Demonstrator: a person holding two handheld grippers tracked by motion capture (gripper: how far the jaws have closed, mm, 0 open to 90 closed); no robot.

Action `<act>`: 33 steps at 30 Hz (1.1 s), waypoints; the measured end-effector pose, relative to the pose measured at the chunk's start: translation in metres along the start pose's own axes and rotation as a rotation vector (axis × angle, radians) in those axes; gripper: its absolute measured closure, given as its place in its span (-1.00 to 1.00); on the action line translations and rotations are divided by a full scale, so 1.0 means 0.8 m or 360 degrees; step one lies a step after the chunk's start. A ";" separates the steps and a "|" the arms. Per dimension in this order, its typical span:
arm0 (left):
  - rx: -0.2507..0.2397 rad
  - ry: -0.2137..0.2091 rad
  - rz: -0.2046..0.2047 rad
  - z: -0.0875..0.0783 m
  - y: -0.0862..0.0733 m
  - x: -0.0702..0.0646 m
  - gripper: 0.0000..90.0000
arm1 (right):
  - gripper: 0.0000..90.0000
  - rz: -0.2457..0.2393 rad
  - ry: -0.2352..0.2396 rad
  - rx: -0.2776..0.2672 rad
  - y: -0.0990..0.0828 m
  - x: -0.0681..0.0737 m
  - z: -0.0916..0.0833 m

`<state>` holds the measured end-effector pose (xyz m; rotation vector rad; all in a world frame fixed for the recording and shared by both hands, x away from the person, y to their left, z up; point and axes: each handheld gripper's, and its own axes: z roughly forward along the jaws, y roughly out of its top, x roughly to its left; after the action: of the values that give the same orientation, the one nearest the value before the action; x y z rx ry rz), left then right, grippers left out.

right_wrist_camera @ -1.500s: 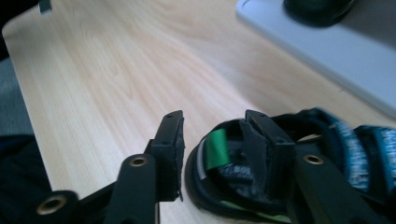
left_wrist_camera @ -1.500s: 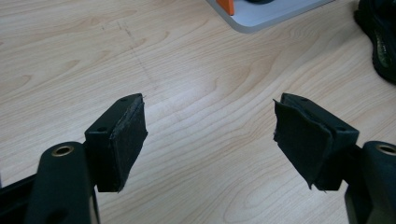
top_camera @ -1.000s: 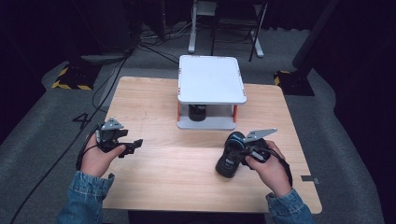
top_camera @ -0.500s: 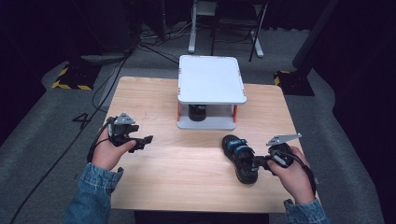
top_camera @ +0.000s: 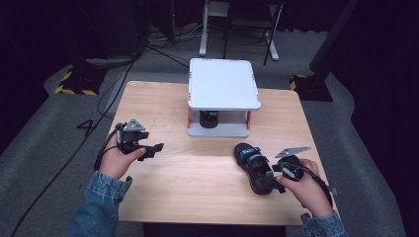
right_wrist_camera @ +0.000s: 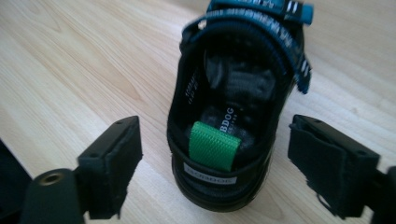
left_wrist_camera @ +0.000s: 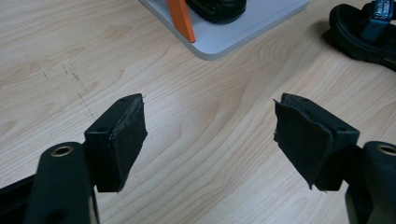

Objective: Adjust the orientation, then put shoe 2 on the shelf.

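Looking from the high view: black sandal lies lower right on the table, right gripper at its heel, left gripper mid-left. Left gripper view: jaws spread, nothing between, white stand at top. Right gripper view: jaws just opened, flanking the heel, pads off it.
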<state>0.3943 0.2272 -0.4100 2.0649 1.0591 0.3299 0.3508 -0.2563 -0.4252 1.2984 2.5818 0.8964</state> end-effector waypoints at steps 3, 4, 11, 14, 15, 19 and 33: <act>-0.0004 0.0000 -0.0005 0.000 -0.001 0.000 -0.44 | -0.55 0.0044 -0.0017 0.0011 -0.002 -0.005 0.013; -0.0003 0.0000 0.0000 -0.001 -0.001 0.001 -0.44 | -0.38 0.0059 -0.0015 0.0026 -0.003 -0.008 0.016; 0.0005 0.0001 0.0003 0.000 -0.002 0.001 -0.44 | 0.18 0.0060 0.0064 0.0017 -0.003 -0.017 0.012; 0.0003 -0.0003 -0.0006 0.000 -0.002 0.001 -0.44 | 0.36 0.0073 0.0083 0.0025 -0.004 -0.021 0.012; 0.0002 -0.0001 -0.0002 -0.001 -0.002 0.001 -0.44 | 0.41 0.0081 0.0090 0.0026 -0.004 -0.022 0.012; -0.0003 0.0008 -0.0007 -0.002 -0.003 0.002 -0.44 | 0.53 0.0082 0.0122 0.0030 -0.001 -0.025 0.013; -0.0007 0.0011 -0.0010 -0.001 -0.003 0.002 -0.44 | 0.58 0.0083 0.0097 -0.0288 0.008 -0.023 -0.012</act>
<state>0.3938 0.2300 -0.4114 2.0575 1.0680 0.3358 0.3633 -0.2719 -0.4165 1.3128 2.4526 1.1655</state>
